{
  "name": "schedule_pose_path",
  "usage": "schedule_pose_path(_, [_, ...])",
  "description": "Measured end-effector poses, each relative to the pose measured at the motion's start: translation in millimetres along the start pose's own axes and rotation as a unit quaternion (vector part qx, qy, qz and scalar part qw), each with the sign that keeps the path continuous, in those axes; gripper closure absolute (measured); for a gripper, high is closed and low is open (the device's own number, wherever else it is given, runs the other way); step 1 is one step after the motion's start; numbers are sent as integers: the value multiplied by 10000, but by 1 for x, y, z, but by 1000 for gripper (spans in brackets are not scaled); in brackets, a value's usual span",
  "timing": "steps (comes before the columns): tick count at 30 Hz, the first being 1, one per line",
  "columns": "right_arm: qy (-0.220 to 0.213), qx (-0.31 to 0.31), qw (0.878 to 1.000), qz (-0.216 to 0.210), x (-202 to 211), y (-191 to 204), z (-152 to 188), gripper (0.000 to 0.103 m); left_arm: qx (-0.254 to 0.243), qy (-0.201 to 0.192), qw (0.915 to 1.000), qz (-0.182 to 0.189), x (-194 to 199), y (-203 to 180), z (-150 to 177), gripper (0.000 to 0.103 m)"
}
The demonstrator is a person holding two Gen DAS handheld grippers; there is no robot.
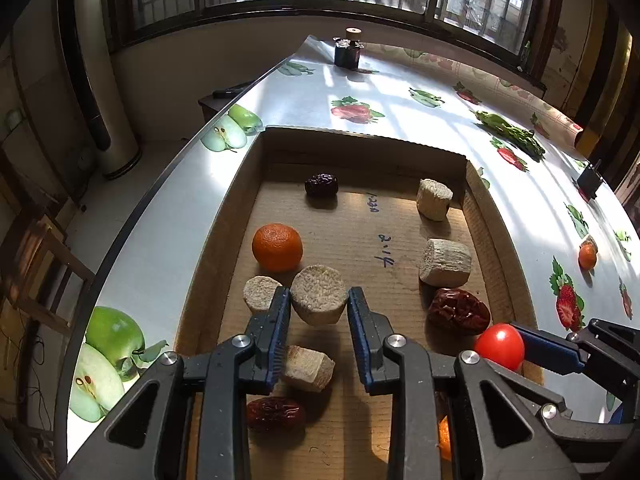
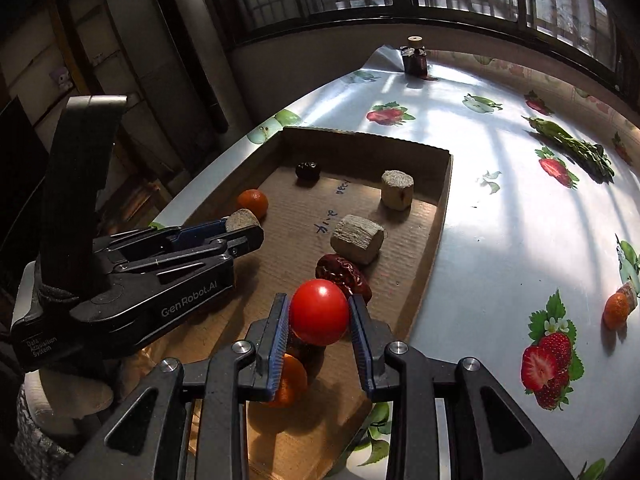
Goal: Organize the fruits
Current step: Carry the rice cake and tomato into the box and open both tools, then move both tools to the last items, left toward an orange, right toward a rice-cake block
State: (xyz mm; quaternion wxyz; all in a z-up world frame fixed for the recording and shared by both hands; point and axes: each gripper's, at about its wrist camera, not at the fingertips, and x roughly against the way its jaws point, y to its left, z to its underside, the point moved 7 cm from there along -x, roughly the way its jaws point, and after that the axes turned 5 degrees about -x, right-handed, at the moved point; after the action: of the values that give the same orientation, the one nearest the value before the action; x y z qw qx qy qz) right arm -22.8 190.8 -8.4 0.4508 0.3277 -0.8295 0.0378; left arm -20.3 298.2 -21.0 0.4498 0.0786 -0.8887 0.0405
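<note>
Gripping now: left claw (image 1: 319,300) clenched on a pale cut cane piece (image 1: 318,295), held above the cardboard tray (image 1: 498,264) floor.
Right claw: the right claw (image 2: 319,312) is clamped on a red tomato (image 2: 319,312), which sits between its blue pads over the tray's near right part.
Tray contents, near to far: dried red date (image 1: 275,414), cane chunk (image 1: 308,368), second date (image 1: 459,311), tangerine (image 1: 277,247), dark date (image 1: 321,185) at the far end.
Left view only: the near date and chunk under the left claw.
Right view only: an orange fruit (image 2: 291,380) directly below the tomato.
Tabletop beyond: fruit-print tabletop (image 2: 500,216), loose tangerine (image 2: 616,311), green vegetable bunch (image 2: 572,146), small dark bottle (image 2: 415,58).
Hard to make out: the bottle's label; the orange fruit is partly covered by the right claw.
</note>
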Motion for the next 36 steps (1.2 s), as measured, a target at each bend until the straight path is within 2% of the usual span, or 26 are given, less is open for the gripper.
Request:
schedule_pose_path(4, [90,175,9998,94,-10,7,3,70,-137,48,9998,-163,-2,-4,0,74])
schedule_pose_path(6, [78,208,9996,147,-11,9,5,70,-116,42,9999,-121,-2,-3,-1,72])
schedule_pose_path(9, [76,199,9996,206,-13,8,4,70,100,40,9999,-30,0,3,0,65])
schedule_pose_path(14, [83,157,9996,201,-19,6,0,70,580,-144,9980,200,17,18,1,61])
schedule_pose_path(15, [83,174,9996,192,-20,7,0,70,660,-219,9973,217,23,22,0,59])
schedule_pose_path(17, [74,197,9996,172,-22,9,0,70,788,-354,9960,210,33,28,0,50])
schedule_pose_path(21, [3,167,9997,161,-22,9,-4,68,956,-496,9941,157,48,37,3,45])
schedule_pose_path(23, [-99,139,9997,187,-18,8,-6,59,1015,-524,9933,148,52,39,6,43])
schedule_pose_path(29, [-393,16,9990,210,7,0,-12,57,1122,-549,9921,93,60,39,17,40])
schedule_pose_path(32, [-559,-93,9980,266,22,-9,-11,52,1126,-538,9922,47,62,36,23,39])
schedule_pose_path(36, [-719,-470,9960,251,42,-28,-5,50,1075,-502,9929,25,63,26,30,39])
